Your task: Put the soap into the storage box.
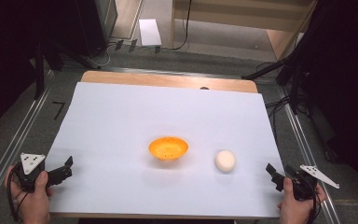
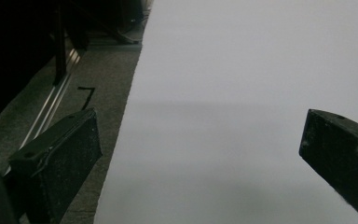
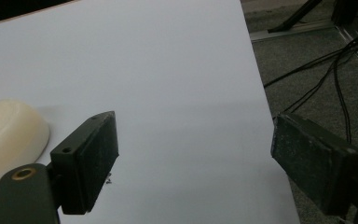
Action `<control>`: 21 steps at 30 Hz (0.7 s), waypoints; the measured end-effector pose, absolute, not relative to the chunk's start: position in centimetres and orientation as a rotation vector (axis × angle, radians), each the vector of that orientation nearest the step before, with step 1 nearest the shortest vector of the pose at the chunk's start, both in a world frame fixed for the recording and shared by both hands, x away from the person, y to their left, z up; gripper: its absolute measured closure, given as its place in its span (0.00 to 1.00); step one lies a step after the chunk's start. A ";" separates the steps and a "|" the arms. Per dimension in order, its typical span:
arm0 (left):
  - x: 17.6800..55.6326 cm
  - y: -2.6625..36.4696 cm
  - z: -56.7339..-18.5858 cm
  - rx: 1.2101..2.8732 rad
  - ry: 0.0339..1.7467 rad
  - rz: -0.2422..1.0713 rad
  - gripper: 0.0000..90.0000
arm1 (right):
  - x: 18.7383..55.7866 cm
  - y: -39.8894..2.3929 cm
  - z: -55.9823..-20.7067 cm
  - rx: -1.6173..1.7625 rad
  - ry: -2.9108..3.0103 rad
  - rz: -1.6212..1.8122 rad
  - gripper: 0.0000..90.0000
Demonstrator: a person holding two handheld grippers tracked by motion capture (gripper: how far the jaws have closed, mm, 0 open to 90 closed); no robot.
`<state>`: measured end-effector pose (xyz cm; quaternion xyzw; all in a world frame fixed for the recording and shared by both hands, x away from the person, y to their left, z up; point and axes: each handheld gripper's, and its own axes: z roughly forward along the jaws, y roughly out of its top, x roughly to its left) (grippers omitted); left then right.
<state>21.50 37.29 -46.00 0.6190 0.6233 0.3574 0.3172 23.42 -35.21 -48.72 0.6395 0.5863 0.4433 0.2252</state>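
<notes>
Cream bun (image 3: 9, 135) cut off at frame edge beside right gripper (image 3: 193, 158); bowl (image 1: 168, 148) apart

Orange bowl (image 1: 168, 148): glossy plastic. Cream bun (image 1: 225, 160), near right gripper (image 1: 281, 178): smooth, matt. Table sheet (image 1: 121, 121): matt white paper.

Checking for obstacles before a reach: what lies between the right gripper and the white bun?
Nothing: the high view shows just bare white sheet between the right gripper and the white bun, which sits beside the orange bowl.
</notes>
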 end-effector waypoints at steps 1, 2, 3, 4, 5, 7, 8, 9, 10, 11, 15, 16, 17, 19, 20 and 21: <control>21.5 37.2 -46.0 1.631 1.633 0.940 0.00 | 23.4 -35.2 -48.7 1.763 1.620 1.223 0.19; 21.6 37.2 -46.0 1.627 1.620 0.938 0.00 | 23.5 -35.2 -48.7 1.755 1.626 1.219 0.19; 21.5 37.1 -46.0 1.626 1.616 0.943 0.00 | 23.5 -35.0 -48.7 1.754 1.636 1.211 0.20; 21.5 37.1 -46.0 1.630 1.609 0.944 0.00 | 23.5 -34.9 -48.7 1.741 1.647 1.201 0.20; 21.5 37.1 -46.0 1.630 1.604 0.946 0.00 | 23.5 -34.8 -48.6 1.732 1.658 1.194 0.20; 21.4 37.1 -46.0 1.628 1.588 0.945 0.00 | 23.5 -34.5 -48.6 1.725 1.671 1.181 0.22; 21.4 37.1 -46.1 1.630 1.584 0.938 0.00 | 23.4 -34.4 -48.4 1.728 1.671 1.186 0.22; 21.4 37.2 -46.1 1.633 1.586 0.924 0.00 | 23.3 -34.4 -48.3 1.722 1.672 1.199 0.22; 21.5 37.2 -46.2 1.637 1.589 0.913 0.00 | 23.2 -34.4 -48.1 1.719 1.665 1.213 0.22; 21.5 37.3 -46.2 1.638 1.593 0.908 0.00 | 23.1 -34.4 -47.9 1.717 1.662 1.228 0.22; 21.5 37.4 -46.3 1.627 1.597 0.901 0.00 | 22.8 -34.3 -46.9 1.698 1.644 1.242 0.20; 21.5 37.4 -46.3 1.620 1.594 0.900 0.00 | 22.9 -34.4 -46.5 1.703 1.633 1.249 0.22; 21.5 37.4 -46.3 1.620 1.597 0.898 0.00 | 22.9 -34.5 -46.1 1.709 1.618 1.281 0.22; 21.5 37.4 -46.3 1.628 1.599 0.897 0.00 | 23.2 -34.5 -45.3 1.711 1.609 1.300 0.23; 21.5 37.4 -46.3 1.631 1.599 0.894 0.00 | 23.4 -34.4 -45.1 1.705 1.619 1.278 0.23; 21.5 37.4 -46.3 1.634 1.597 0.893 0.00 | 23.7 -34.4 -44.9 1.699 1.626 1.253 0.24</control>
